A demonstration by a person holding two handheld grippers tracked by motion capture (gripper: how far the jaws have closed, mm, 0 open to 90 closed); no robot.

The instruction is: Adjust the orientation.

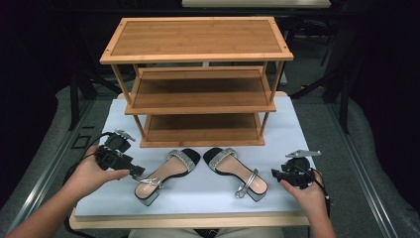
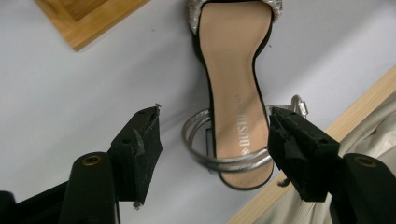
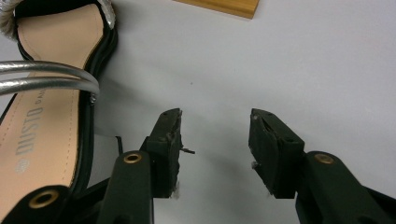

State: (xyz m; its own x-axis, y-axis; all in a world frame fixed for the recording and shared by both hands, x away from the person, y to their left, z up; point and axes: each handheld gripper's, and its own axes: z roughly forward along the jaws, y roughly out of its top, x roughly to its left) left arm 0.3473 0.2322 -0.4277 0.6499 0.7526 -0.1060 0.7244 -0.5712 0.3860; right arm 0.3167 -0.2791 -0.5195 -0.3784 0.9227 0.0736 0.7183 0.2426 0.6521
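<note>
Both tongs stand wide and hold nothing. Our left gripper (image 2: 212, 144) spreads its jaws to either side of the left sandal's (image 1: 166, 174) heel end, apparently not touching it, though we cannot be sure. Our right gripper (image 3: 215, 140) hovers over bare white mat (image 1: 208, 191), just beside the right sandal (image 1: 236, 172). Both sandals lie before the bamboo rack (image 1: 198, 82).

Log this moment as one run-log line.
left gripper: open, straddling left sandal heel | right gripper: open, beside right sandal | rack: shelves bare
</note>
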